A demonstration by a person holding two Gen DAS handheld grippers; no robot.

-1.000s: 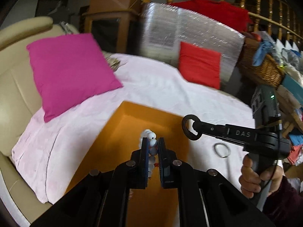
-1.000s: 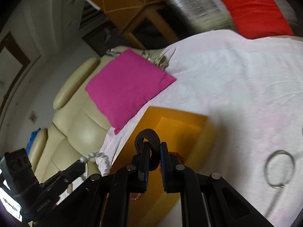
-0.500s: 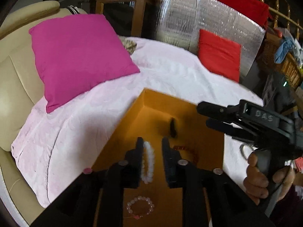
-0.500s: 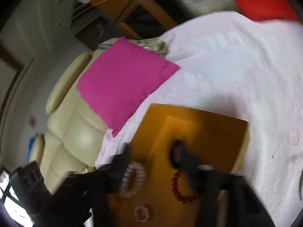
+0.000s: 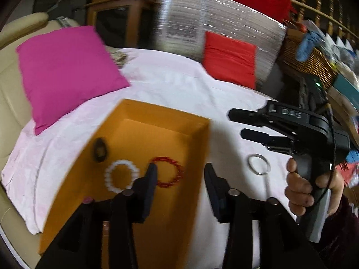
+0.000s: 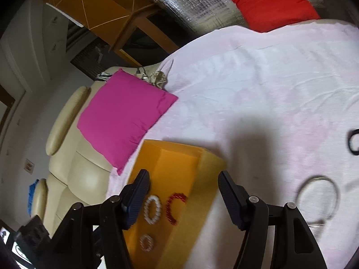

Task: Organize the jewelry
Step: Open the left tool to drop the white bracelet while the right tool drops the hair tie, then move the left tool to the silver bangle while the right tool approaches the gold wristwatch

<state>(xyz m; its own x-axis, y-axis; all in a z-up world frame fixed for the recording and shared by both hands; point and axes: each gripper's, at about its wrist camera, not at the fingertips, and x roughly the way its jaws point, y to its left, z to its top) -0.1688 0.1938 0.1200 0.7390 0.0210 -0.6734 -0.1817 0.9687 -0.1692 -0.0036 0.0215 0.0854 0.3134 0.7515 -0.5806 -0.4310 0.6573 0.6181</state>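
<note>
1. Your left claw (image 5: 179,173) hangs over the near part of the orange box (image 5: 199,157); its jaws are opening and nothing sits between them.
2. Just ahead of its left finger lies the red bead bracelet (image 5: 168,172) on the box floor, partly hidden by that fingertip.
3. Left of the red one, close beside it, lies the white bead bracelet (image 5: 122,176); further left and a little farther from the claw, a dark band (image 5: 100,149) rests near the box's left wall, too blurred to tell whether it touches the wall.
4. Your right claw (image 6: 182,187) is spread wide and holds nothing; it hovers over the box's right edge.
5. Between and below its fingers you see the white and red bracelets side by side, with a small pink bead bracelet (image 6: 147,242) nearer to you.
6. To the right of that claw, outside the box, a silver bangle (image 6: 317,198) lies on the pale pink bedsheet (image 6: 258,89); a black ring (image 6: 354,142) sits at the far right edge.
7. A pink cushion (image 5: 65,71) lies beyond the box to the left.
</note>
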